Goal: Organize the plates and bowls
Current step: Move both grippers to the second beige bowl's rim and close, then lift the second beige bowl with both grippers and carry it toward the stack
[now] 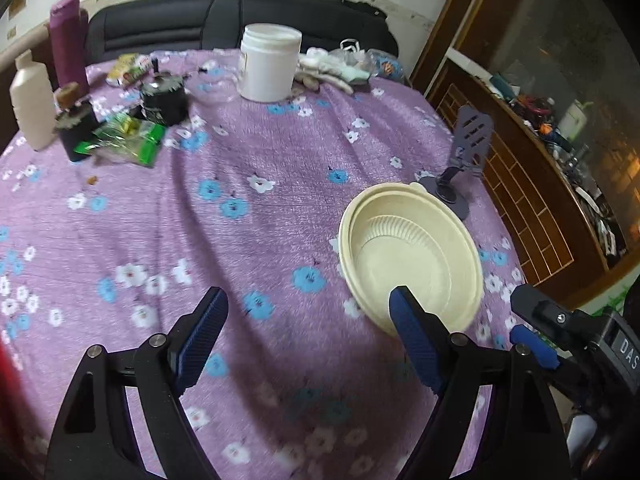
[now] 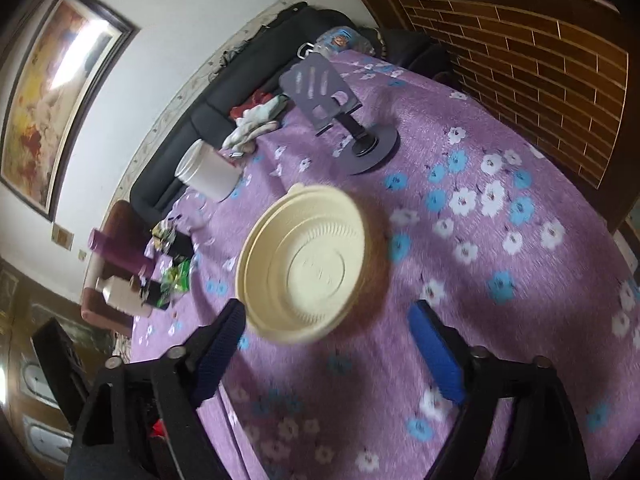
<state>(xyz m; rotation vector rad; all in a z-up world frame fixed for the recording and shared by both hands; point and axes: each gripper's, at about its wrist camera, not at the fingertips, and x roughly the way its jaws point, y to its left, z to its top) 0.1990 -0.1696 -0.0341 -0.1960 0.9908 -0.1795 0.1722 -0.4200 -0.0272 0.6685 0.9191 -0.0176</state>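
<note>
in the left wrist view the left gripper (image 1: 308, 320) hangs over the purple flowered tablecloth (image 1: 256, 184) with its jaws spread wide and nothing between them. the cream bowl (image 1: 408, 256) with a smaller ribbed dish nested in it sits on the cloth to the right, and the right-hand blue pad (image 1: 412, 332) overlaps its near rim in the picture; whether it touches i cannot tell. just behind the bowl stands a grey phone stand (image 1: 460, 168). far across the table are a white tub (image 1: 270, 62), a heap of white gloves (image 1: 332, 66), a black jar (image 1: 164, 98), green snack packets (image 1: 128, 140), a cream bottle (image 1: 32, 100) and a purple bottle (image 1: 68, 44). the other gripper (image 1: 536, 344) shows at the right edge. in the right wrist view the right gripper (image 2: 328, 320) also stands open and empty, the bowl (image 2: 308, 264) lying on the cloth just ahead, its near edge between the two pads with the left pad (image 2: 224, 344) close beside the rim. the phone stand (image 2: 340, 112) rises behind the bowl, the white tub (image 2: 208, 172) and gloves (image 2: 252, 124) further left, the bottles and packets at the table's left edge. a dark sofa (image 2: 224, 108) and a framed painting (image 2: 56, 92) lie beyond.
</note>
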